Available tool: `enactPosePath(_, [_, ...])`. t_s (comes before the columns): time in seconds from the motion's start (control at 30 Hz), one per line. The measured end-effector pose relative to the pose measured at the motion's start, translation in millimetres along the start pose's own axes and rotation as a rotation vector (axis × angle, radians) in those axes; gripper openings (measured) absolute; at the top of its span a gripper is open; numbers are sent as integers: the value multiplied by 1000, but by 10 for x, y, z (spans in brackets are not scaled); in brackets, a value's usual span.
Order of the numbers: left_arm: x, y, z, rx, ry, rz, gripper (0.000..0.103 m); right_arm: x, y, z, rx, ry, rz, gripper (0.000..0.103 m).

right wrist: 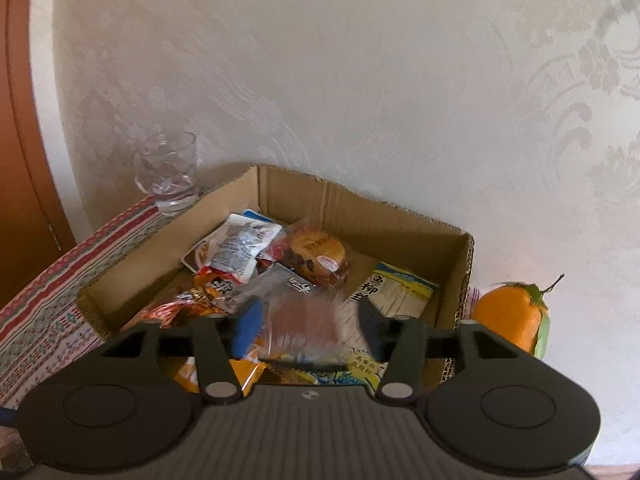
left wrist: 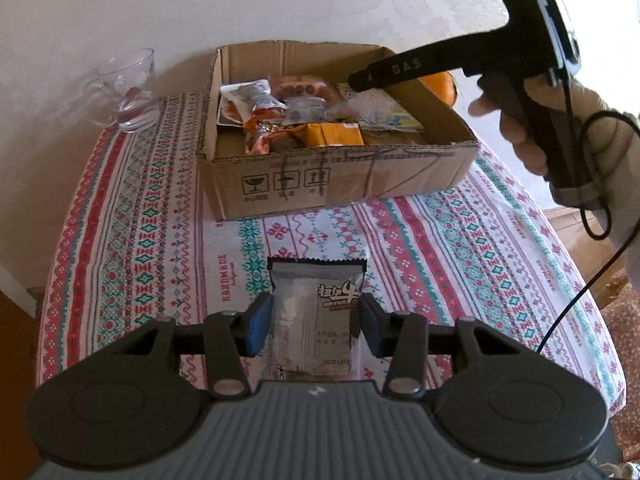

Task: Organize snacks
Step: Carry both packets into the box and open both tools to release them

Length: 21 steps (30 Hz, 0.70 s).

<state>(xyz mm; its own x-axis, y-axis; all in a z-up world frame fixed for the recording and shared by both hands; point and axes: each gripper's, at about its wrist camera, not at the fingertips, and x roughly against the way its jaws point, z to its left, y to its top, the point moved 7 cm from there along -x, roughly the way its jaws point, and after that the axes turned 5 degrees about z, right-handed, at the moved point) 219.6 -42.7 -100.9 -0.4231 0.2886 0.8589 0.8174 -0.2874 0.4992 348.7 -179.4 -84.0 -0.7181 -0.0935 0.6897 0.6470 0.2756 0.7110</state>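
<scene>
One grey snack packet (left wrist: 316,312) with a crimped top sits pinched between the left gripper (left wrist: 316,320) fingers above the counter (left wrist: 460,240). Right gripper (right wrist: 308,326), tilted down over the cardboard box (right wrist: 360,216), fingers parted around a blurred packet (right wrist: 304,324).

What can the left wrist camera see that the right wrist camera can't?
Only the left wrist view shows the grey snack packet gripped in the left tool and the person's hand. Only the right wrist view shows the right tool, open above the box, and a blurred packet between its fingers. Both show the cardboard box, glass cup and orange fruit.
</scene>
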Motion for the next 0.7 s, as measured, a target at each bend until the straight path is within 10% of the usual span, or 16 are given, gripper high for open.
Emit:
enactPosePath(0.1, [0,21,0,-7,0,-3,46,80,-78,2,-22,10,-29,102])
enactPosePath(0.7, [91,543,-108,-93,-18,-48,46,836,-727,33,-158,-47,-28,103])
